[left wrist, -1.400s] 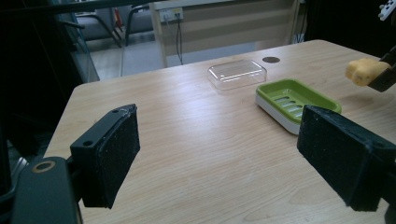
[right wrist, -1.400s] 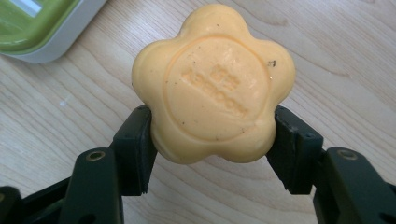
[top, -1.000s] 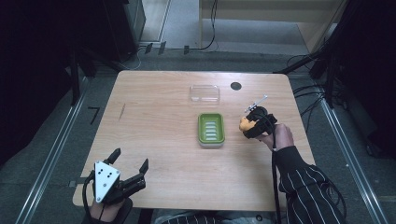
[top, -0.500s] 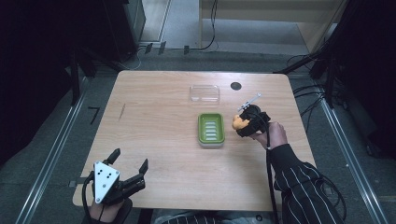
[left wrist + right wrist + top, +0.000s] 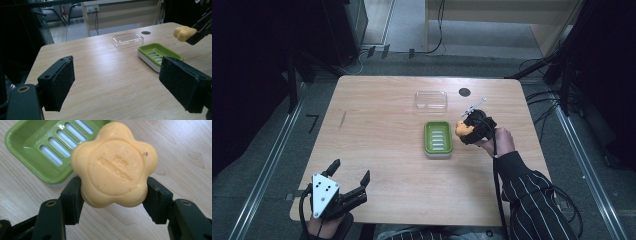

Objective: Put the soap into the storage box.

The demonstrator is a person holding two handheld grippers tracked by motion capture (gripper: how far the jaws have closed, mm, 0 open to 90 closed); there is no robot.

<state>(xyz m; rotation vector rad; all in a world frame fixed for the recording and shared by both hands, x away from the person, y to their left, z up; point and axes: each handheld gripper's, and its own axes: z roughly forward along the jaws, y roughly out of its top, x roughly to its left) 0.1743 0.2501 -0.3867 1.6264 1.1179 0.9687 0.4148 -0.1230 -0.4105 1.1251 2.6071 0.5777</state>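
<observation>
An orange flower-shaped soap [image 5: 113,167] is clamped between the jaws of my right gripper [image 5: 113,198], held above the table just right of a green slatted soap dish [image 5: 438,139]. In the high view the soap [image 5: 461,129] and right gripper [image 5: 476,128] hover beside the dish's right edge. The left gripper view has the dish [image 5: 157,53] and the held soap [image 5: 184,33] at its right. My left gripper [image 5: 349,176] rests at the table's front left corner, open, with nothing between its pads [image 5: 60,82].
A clear plastic lid [image 5: 431,100] lies behind the dish, and a round dark cable hole [image 5: 464,92] sits to its right. A short dark mark [image 5: 342,119] is on the wooden table [image 5: 377,145] at the left. Dark racks and cables surround the table.
My right gripper has carried the soap leftward, from well right of the dish to just beside its right edge. The left gripper has stayed put.
</observation>
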